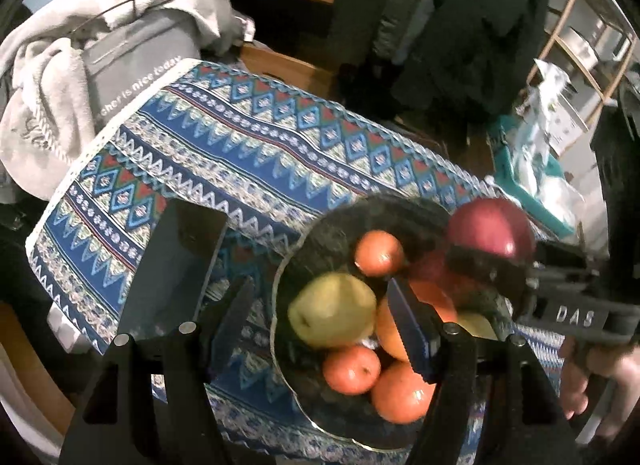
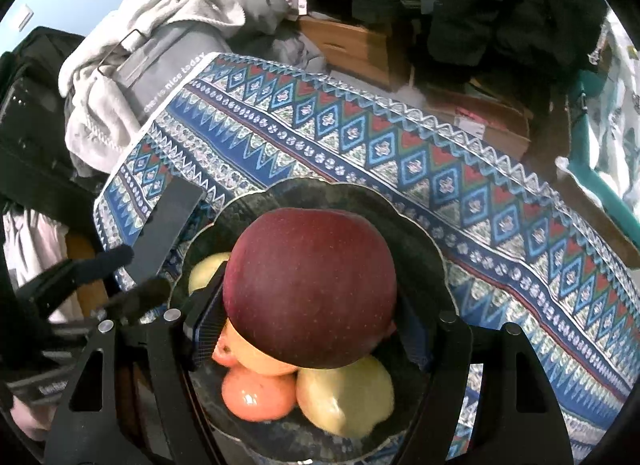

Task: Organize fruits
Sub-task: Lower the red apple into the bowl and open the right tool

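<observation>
Red apple clamped between jaws of right gripper, held directly above dark bowl; presumably poised for lowering onto the pile, since grip sits low on the fruit and the bowl lies straight beneath. Same apple seen from left wrist view at far rim of bowl, right gripper reaching in from the right. Bowl already well filled: yellow-green pear-like fruit, several orange-red fruits packed touching one another, another yellowish fruit and an orange-red one under the apple. Little bare floor left in bowl; apple likely to rest on top of the others and may roll if released off-centre. Left gripper hovering over near-left side of bowl, jaws apart, nothing between them; one finger lying over the fruit, the other over the cloth beside the bowl. Could crowd the drop zone; perhaps kept there to steady the bowl, cannot tell. Worktop covered by blue patterned cloth, rest of it bare of fruit in both views. Beyond the far-left edge, grey bin with printed lettering, draped with pale towel. Wooden furniture and dark hanging clothes behind, teal basket to the right, all well apart from the bowl.
</observation>
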